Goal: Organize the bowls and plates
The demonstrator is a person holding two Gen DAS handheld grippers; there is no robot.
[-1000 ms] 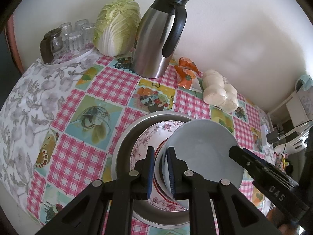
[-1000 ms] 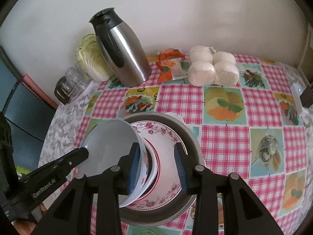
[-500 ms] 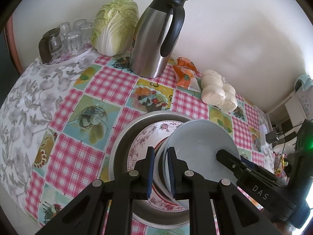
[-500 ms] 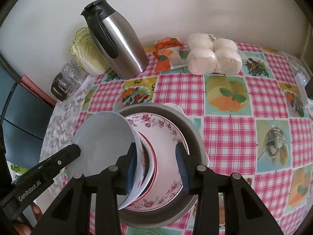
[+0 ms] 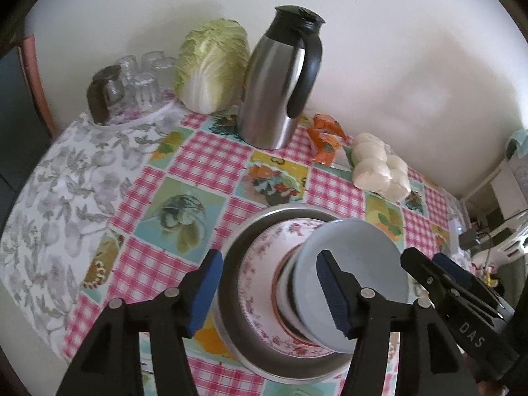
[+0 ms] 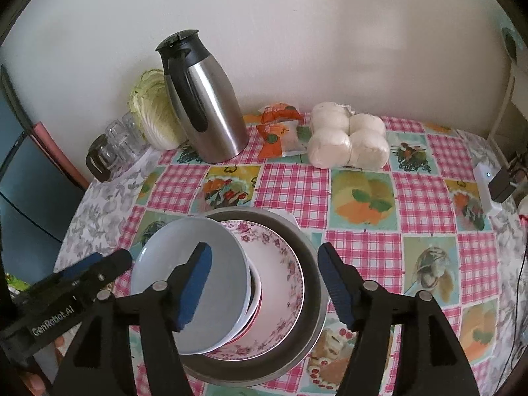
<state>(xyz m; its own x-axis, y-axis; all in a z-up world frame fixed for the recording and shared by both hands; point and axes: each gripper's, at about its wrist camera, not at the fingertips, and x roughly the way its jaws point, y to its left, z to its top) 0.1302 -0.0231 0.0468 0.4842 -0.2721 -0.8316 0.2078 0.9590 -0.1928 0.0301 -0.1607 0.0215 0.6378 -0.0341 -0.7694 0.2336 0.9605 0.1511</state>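
Both hand-held grippers, left point(image 5: 269, 288) and right point(image 6: 264, 280), opening, unclenched; bowl point(image 6: 184, 274) tilted between; thermos point(image 6: 204, 102), cabbage point(image 6: 151, 109) behind.

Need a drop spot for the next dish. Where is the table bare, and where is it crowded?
Bare: the checked cloth right of the metal basin, in front of the white buns; also the grey floral cloth left of the basin, below the glasses. Crowded: the back edge, with cabbage, steel jug, orange packet and buns.
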